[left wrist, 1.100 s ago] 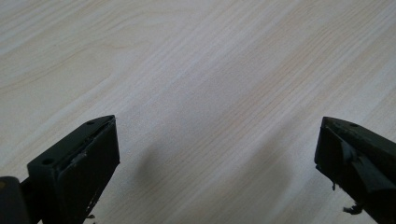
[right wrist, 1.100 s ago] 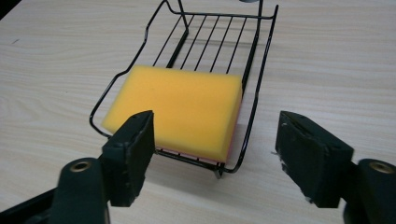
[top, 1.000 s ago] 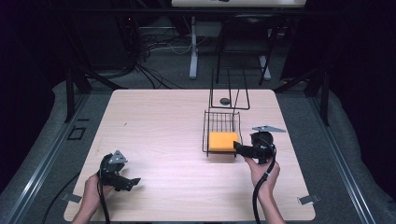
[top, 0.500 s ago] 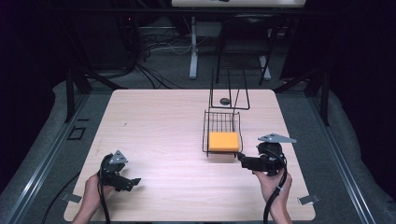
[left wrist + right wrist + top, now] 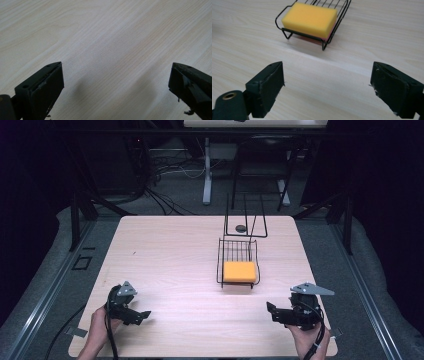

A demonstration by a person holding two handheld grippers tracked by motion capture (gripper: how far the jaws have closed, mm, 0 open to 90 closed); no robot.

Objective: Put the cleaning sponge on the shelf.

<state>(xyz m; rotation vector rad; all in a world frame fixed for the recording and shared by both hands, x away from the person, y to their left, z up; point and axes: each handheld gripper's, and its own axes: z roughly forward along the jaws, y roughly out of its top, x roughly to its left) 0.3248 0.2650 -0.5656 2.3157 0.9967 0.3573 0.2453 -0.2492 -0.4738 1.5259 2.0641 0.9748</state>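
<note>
Sponge [image 5: 239, 271] lies in wire basket [image 5: 220, 262]; each hand-held gripper is released, empty.

Wide bare stretch of pale wood-grain counter [image 5: 170, 265] across the left and middle, open for passage. Right of centre, blocked by a black wire basket [image 5: 220, 262] holding a yellow rectangular sponge [image 5: 239, 271]. Behind it, an upright black wire frame [image 5: 229, 220] around a small dark round object [image 5: 241, 227]. Clear counter between the basket and the right hand-held gripper [image 5: 270, 310], jaws spread wide.

A yellow sponge [image 5: 239, 271] lies flat in the black wire rack [image 5: 221, 261], at its near end.
</note>
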